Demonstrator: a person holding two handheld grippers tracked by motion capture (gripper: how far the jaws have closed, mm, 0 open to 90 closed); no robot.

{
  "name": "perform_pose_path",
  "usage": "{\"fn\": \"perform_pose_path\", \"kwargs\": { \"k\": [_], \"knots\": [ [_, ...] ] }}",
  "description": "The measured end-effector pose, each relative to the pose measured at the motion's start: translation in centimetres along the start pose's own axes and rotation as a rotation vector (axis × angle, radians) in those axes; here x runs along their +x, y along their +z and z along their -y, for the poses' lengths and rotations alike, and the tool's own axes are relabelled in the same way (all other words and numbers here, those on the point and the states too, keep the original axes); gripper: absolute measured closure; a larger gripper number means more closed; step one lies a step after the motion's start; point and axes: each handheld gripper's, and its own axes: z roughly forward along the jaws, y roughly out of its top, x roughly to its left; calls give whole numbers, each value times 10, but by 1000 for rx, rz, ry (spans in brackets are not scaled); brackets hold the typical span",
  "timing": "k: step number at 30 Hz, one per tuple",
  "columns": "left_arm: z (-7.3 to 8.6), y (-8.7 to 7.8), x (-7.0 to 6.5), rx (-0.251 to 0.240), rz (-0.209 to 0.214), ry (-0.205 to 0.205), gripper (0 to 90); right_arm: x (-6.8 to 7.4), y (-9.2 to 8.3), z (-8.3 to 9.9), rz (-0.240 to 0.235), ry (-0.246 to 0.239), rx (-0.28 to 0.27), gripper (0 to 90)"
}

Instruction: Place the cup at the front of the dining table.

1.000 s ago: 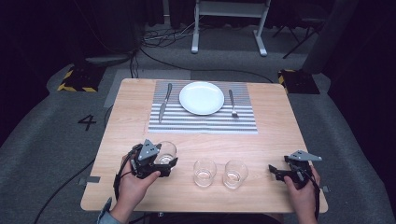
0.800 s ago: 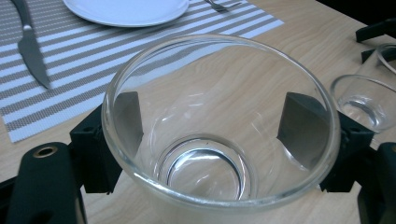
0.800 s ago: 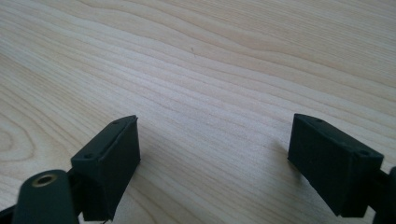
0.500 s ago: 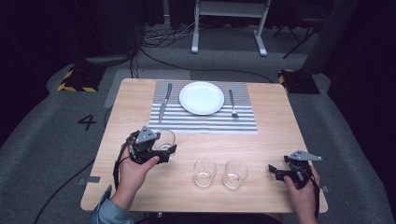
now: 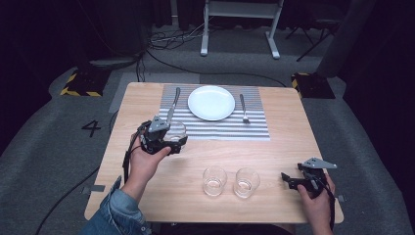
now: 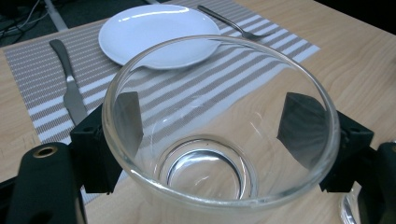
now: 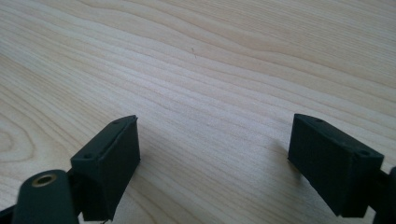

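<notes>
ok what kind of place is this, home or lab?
Likely a lab or studio set up for recording, not a home: a wooden table on grey floor marked with a number 4, hazard-striped blocks beside it, cables trailing behind, dark surroundings.

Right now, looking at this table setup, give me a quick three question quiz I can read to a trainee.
1. True or false: the left claw is shut on a clear round drinking glass.
2. How many clear glasses stand free on the light wooden table near the person's edge? A) one B) two C) three
3. Fill in: on the grey striped placemat, the silver fork lies to the ____ of the round white plate in the high view.

Key: 1 true; 2 B, the left free glass and the right free glass; 3 right.
</notes>
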Motion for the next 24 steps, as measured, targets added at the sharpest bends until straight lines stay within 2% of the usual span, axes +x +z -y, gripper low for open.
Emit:
{"fn": "perform_pose_path", "kwargs": {
  "k": [3,5,7,9,13,16,18,22,23,24],
  "knots": [
    [-5,4,4,-13,1,-16,193,0,0,0,0,0,0,165],
    [-12,10,10,-14,24,-52,193,0,0,0,0,0,0,165],
    [-15,13,12,-17,26,-66,193,0,0,0,0,0,0,165],
    [-18,14,14,-10,25,-62,193,0,0,0,0,0,0,165],
    [-25,19,17,-27,-4,-48,193,0,0,0,-1,2,0,165],
    [-30,22,19,-28,0,-60,193,0,0,0,0,-2,1,165],
    [-34,24,21,-34,-19,-45,193,0,0,0,0,-2,1,165],
    [-40,30,26,-34,-38,-46,193,0,0,0,0,-2,1,165],
    [-40,32,27,-39,-35,-59,193,0,0,0,0,-2,1,165],
    [-42,33,29,-33,-44,-51,193,0,0,0,0,-2,1,165]
  ]
}}
